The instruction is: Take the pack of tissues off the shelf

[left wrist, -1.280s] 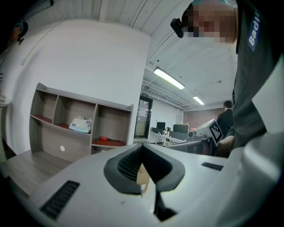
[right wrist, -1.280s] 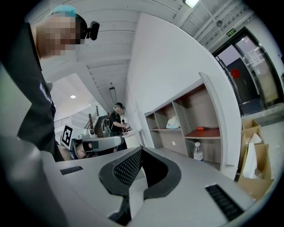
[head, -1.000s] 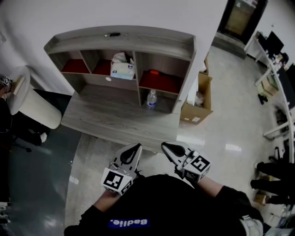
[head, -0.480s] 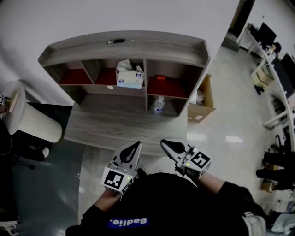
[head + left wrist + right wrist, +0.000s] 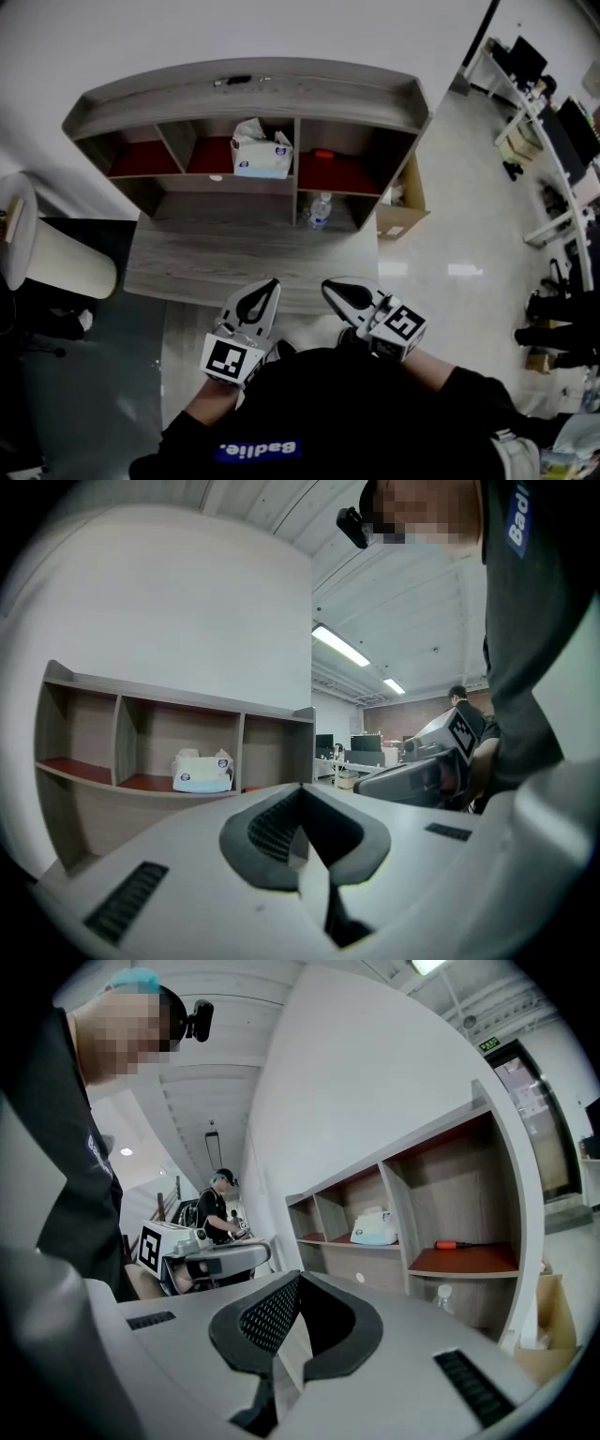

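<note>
hovering near the shelf [image 5: 244, 94], left claw [image 5: 269, 285] and right claw [image 5: 330, 286] closed, empty; tissue pack [image 5: 261, 156] shelved.

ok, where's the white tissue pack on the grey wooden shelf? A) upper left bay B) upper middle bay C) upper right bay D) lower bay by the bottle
B: the white tissue pack sits in the upper middle bay of the grey wooden shelf; the clear plastic bottle stands alone in the lower bay.
</note>
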Action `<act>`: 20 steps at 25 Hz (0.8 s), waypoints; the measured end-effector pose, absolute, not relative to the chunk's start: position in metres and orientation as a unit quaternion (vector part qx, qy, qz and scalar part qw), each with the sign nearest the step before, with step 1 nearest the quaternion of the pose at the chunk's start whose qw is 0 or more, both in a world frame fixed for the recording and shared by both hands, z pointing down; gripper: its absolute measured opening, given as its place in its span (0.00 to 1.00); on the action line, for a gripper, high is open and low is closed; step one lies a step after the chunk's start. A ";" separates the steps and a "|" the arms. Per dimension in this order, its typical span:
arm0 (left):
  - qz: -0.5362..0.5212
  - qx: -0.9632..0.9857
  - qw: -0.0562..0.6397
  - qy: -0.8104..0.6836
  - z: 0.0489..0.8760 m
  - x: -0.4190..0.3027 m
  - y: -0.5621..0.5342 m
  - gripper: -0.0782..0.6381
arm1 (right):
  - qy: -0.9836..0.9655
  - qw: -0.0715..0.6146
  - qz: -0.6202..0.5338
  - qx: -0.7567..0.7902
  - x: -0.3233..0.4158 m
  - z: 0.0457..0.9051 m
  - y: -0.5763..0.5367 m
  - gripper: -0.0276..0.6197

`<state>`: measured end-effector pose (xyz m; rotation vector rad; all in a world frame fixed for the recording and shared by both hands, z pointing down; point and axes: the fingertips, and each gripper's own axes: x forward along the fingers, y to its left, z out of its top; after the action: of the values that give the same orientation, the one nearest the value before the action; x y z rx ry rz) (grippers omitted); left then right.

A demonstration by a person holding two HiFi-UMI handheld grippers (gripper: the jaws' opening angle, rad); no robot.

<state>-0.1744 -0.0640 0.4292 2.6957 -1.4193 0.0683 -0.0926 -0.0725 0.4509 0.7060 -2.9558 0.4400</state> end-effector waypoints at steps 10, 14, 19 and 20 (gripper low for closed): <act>0.024 0.854 0.030 -0.518 0.419 -0.168 -0.103 0.11 | -0.965 0.026 0.137 0.223 -0.061 0.446 -0.105 0.08; 0.042 0.847 0.017 -0.529 0.421 -0.162 -0.119 0.11 | -0.966 0.027 0.135 0.218 -0.049 0.445 -0.120 0.08; 0.051 0.842 -0.001 -0.536 0.418 -0.156 -0.133 0.11 | -0.969 0.028 0.132 0.208 -0.044 0.443 -0.126 0.08; 0.055 0.841 -0.009 -0.538 0.417 -0.158 -0.136 0.11 | -0.969 0.028 0.132 0.207 -0.043 0.443 -0.128 0.08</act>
<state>-0.1576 -0.1359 0.4171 2.6568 -1.7015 0.1748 -0.0434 -0.1276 0.4429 0.6385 -2.9921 0.4081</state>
